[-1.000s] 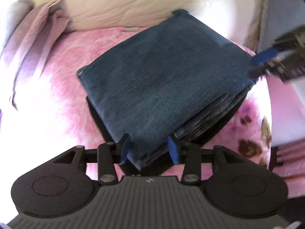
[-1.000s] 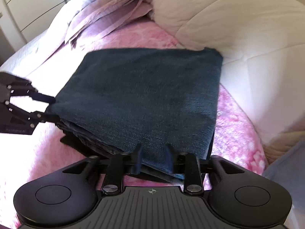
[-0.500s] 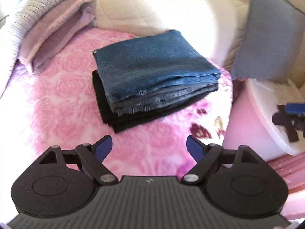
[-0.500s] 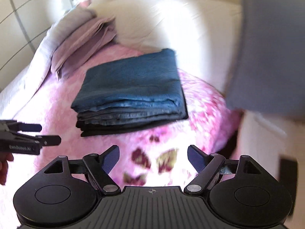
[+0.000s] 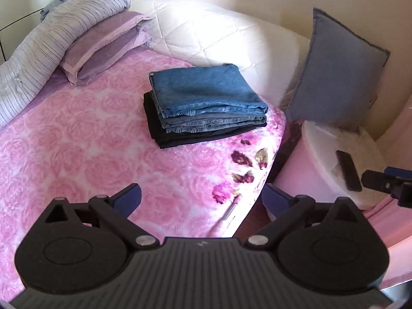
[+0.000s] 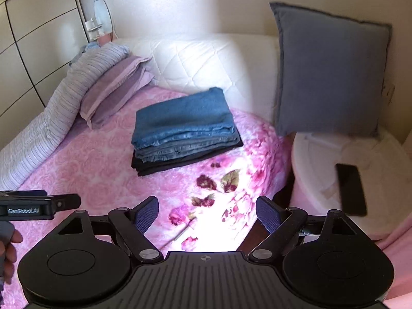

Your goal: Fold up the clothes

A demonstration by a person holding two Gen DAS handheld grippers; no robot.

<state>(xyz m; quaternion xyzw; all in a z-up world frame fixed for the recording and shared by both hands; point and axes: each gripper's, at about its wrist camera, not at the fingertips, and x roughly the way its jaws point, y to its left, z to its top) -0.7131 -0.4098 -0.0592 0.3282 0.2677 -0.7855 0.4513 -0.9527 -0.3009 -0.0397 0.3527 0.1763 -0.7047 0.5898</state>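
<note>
From the left wrist view, the left tool [image 5: 201,195] hangs over the near part of the bed [image 5: 77,154], its jaws spreading wide with nothing between them; only pink blanket shows in the gap. The stack of folded clothes [image 5: 206,108] lies at the far right of the bed, just beside the white quilted headboard [image 5: 206,36]: blue jeans on top, dark garments below, edges squared. It likely sits there to keep the middle of the bed free for folding. The tip of the right tool [image 5: 386,182] shows at the right edge, over a round white side table [image 5: 322,154] carrying a dark phone [image 5: 349,171].

From the right wrist view, the right tool [image 6: 207,212] is likewise empty and its jaws are opening over the near right corner of the bed. The stack [image 6: 185,131] rests well beyond it, touched by neither tool. The left tool [image 6: 43,204] reaches in from the left, held by a hand [image 6: 7,247]. No unfolded garment is in sight, so this stack looks finished.
</note>
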